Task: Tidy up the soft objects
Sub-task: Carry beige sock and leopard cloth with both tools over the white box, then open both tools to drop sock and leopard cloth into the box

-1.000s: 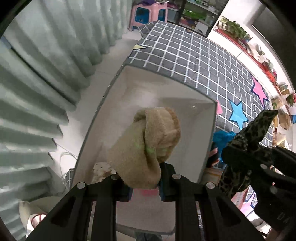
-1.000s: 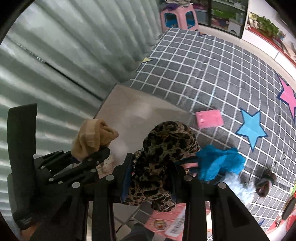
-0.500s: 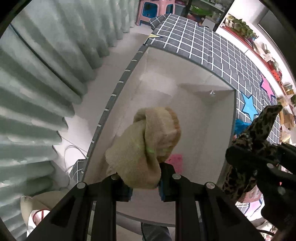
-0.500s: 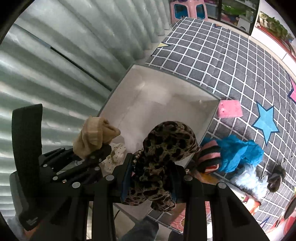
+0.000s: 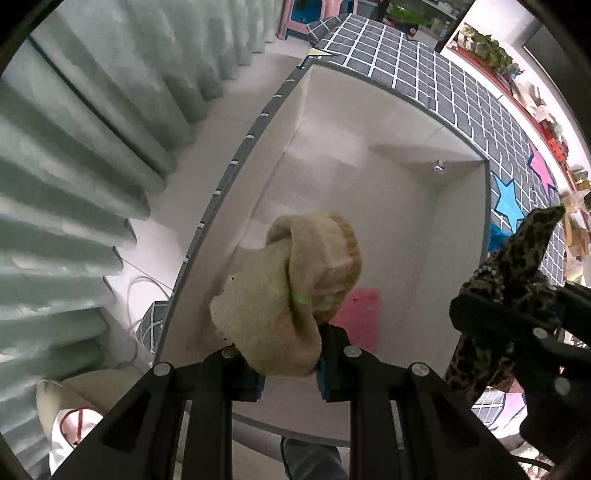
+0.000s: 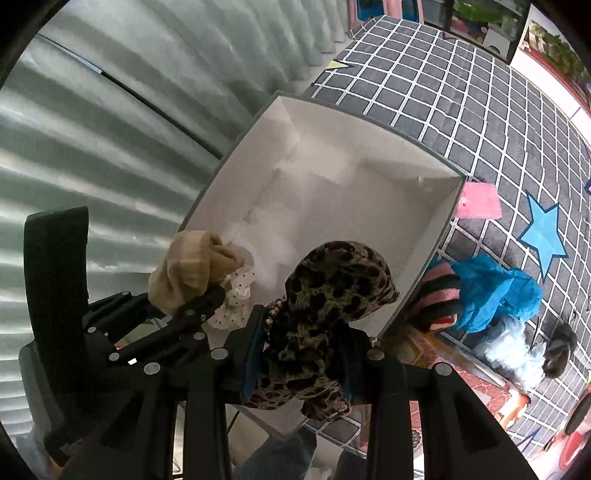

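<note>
Your left gripper (image 5: 288, 369) pinches the tan sock (image 5: 291, 291), your right gripper (image 6: 301, 363) the leopard cloth (image 6: 325, 295); release early and either misses the box (image 6: 436, 251).

Bright, even daylight; heavy fisheye warp w/ dark vignette at edges, slight blur

I am observing pale green curtains (image 5: 85, 122) hanging along the left, a grey grid-patterned rug (image 6: 461, 96) with blue star (image 6: 545, 232) lying on the floor, and a pink stool (image 5: 314, 14) standing beyond.
</note>
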{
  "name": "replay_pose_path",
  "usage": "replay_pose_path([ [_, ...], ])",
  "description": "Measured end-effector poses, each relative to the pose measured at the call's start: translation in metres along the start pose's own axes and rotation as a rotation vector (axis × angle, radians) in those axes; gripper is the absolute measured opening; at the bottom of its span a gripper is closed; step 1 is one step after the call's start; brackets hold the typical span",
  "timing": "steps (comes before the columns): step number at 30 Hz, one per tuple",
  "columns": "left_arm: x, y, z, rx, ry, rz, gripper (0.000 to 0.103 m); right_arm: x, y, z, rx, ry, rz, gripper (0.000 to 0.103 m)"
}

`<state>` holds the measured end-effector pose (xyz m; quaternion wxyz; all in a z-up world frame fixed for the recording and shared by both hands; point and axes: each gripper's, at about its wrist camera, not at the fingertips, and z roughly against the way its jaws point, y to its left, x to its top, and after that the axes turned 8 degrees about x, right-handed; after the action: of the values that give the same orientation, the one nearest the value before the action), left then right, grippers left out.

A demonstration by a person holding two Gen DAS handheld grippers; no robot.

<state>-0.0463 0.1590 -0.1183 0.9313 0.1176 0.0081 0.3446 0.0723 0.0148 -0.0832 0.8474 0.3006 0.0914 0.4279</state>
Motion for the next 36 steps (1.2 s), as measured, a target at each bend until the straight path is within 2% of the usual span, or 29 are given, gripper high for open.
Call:
replay_pose_path([
  [7, 0.002, -0.005, -0.004, 0.004, 0.004, -0.010, 0.022, 0.001, -0.004, -0.004, -0.010, 0.005, -0.011, 0.036],
  [23, 0.031, -0.016, -0.009, 0.024, -0.009, -0.027, 0.022, 0.026, -0.020, -0.005, -0.008, -0.016, -0.054, 0.036],
  [36, 0.037, -0.023, -0.020, 0.024, 0.024, -0.019, 0.026, 0.040, -0.030, -0.017, 0.019, -0.010, -0.079, 0.036],
])
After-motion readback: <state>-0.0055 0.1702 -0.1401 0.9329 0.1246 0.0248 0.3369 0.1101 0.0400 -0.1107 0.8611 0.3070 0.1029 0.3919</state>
